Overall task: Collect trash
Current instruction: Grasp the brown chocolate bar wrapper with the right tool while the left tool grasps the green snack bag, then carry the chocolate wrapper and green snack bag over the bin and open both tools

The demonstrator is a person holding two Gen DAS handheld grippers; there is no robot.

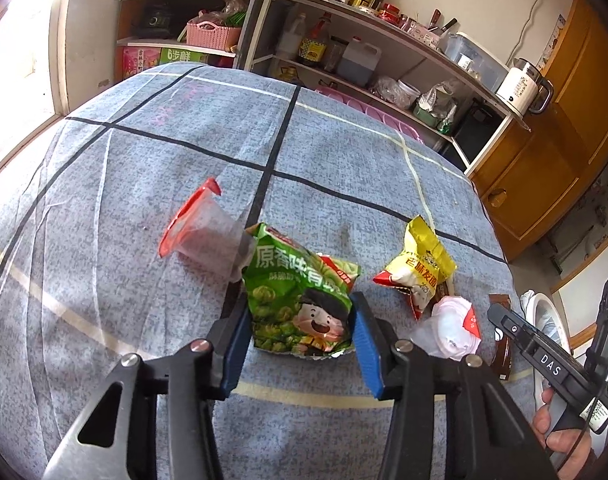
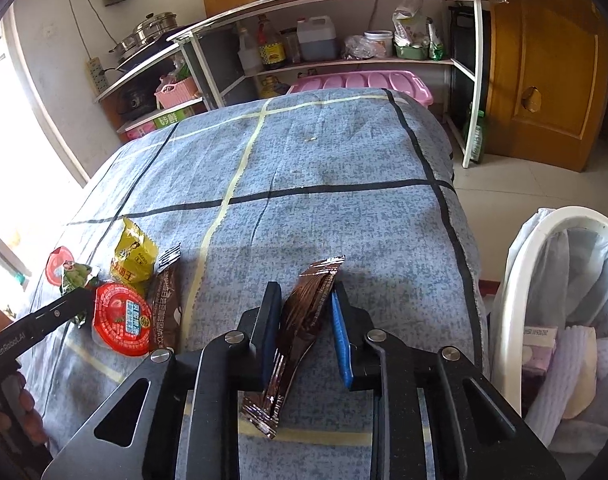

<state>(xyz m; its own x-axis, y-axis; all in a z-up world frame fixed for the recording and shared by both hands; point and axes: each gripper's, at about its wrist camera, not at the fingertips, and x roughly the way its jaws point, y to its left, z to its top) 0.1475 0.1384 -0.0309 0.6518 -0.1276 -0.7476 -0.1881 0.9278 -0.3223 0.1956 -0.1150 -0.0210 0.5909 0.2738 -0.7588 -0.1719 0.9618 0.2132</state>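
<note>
1. Blue-grey checked cloth (image 1: 152, 168) covers the table; two tiers of kitchen shelving (image 2: 343, 62) stand behind it, loaded with bottles and tubs.
2. Far left on the cloth, one clear cup with a red peel lid (image 1: 202, 232) lies on its side.
3. Next, one green snack bag (image 1: 300, 300) sits between the blue pads of the left gripper (image 1: 302, 336), both pads tight on its sides, so that is a pinch.
4. Right of it, one yellow packet (image 1: 417, 268), then one white tub with a red lid (image 1: 453, 330), then one brown wrapper flat on the cloth (image 2: 166, 308).
5. Nearer and to the right, the right gripper (image 2: 304, 336) is clamped on a second brown wrapper (image 2: 300, 336), tilted and off the cloth.
6. Far right, one white bin (image 2: 515, 292) with a liner stands beside the table.
</note>
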